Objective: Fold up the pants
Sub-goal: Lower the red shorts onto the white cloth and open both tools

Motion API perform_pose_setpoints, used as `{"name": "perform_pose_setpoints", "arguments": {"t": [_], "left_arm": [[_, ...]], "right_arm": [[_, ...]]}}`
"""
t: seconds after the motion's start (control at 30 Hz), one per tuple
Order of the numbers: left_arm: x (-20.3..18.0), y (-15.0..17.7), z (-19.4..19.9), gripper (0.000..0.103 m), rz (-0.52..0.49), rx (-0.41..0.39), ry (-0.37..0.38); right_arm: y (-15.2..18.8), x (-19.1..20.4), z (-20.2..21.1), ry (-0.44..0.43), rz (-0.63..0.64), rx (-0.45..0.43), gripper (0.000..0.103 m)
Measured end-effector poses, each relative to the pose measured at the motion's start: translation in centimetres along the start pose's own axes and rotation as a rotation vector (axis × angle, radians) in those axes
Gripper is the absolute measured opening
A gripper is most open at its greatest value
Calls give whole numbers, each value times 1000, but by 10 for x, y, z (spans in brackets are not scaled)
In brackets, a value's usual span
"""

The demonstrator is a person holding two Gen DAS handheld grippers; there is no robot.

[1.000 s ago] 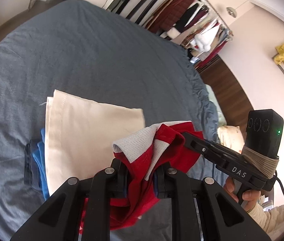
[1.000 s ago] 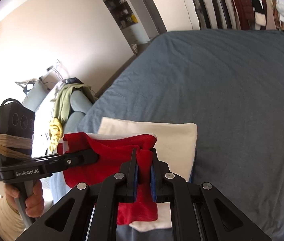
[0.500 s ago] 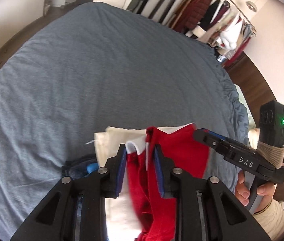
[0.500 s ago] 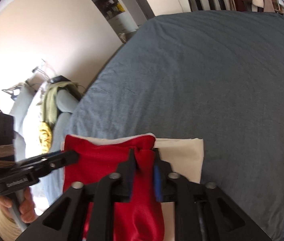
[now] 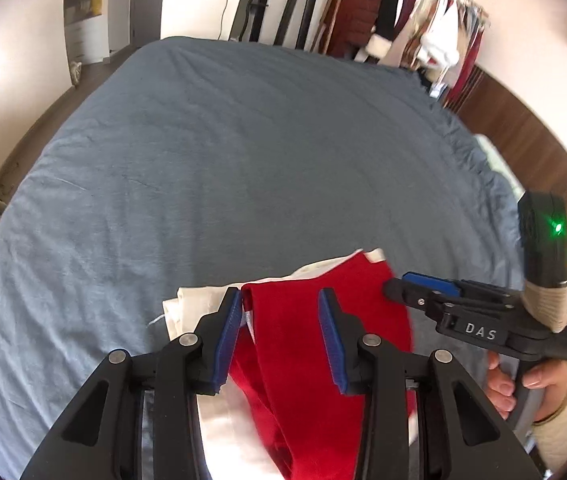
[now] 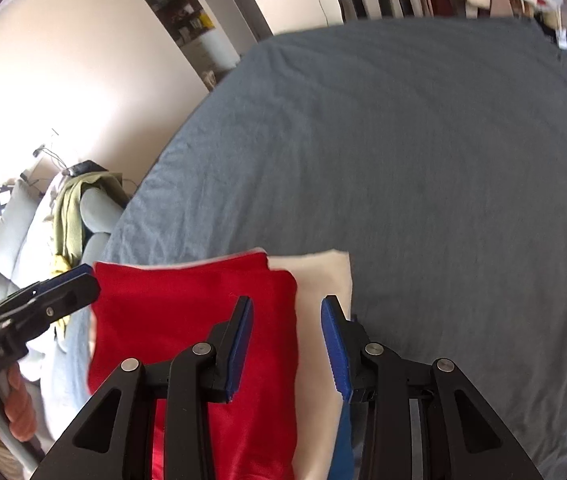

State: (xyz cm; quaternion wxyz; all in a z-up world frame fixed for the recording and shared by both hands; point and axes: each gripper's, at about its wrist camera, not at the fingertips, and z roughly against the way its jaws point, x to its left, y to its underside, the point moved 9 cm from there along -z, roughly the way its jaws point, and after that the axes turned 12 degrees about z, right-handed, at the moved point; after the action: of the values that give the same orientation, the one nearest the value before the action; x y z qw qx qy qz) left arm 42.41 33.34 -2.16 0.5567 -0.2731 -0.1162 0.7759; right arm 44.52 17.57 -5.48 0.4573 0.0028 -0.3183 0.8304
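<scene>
1. Left wrist view, nearest me: I have two grippers in play. My left gripper [image 5: 279,336] has its jaws spread apart, nothing pinched, poised over the red pants [image 5: 303,380].
2. I count one pair of red pants, folded into a flat packet lying on a cream folded garment [image 5: 191,304], near the closest edge of the bed [image 5: 243,160]. The packet's long axis runs from me away toward the far end of the bed.
3. My right gripper [image 6: 287,336] is likewise spread wide, one finger over the pants, the other over the cream garment; a blue fabric edge [image 6: 343,440] peeks out under the stack.
4. Each hand grips its handle, fingers wrapped around the stem; the right hand [image 5: 523,384] shows just right of the pants.
5. Beyond the bed I see one clothes rack [image 5: 423,32].
</scene>
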Motion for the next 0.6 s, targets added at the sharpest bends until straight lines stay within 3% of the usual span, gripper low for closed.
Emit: {"name": "perform_pose_setpoints", "arguments": {"t": [0.1,0.37,0.53,0.6], "left_arm": [[16,-3,-12,36,-3,-14,-74],[55,-9,-18,33,61,-34,-144],[60,-18,-9,33,79,-43,-129],[56,-17,-6,40,62,-31,-123]], "right_arm": [[3,-4,-19,3,-10,40,37],[-21,-6,-33,45,-13,25,37],[-29,-12,-22,65,-29,3,37],[-28,-10,-16,62,-16,6,37]]}}
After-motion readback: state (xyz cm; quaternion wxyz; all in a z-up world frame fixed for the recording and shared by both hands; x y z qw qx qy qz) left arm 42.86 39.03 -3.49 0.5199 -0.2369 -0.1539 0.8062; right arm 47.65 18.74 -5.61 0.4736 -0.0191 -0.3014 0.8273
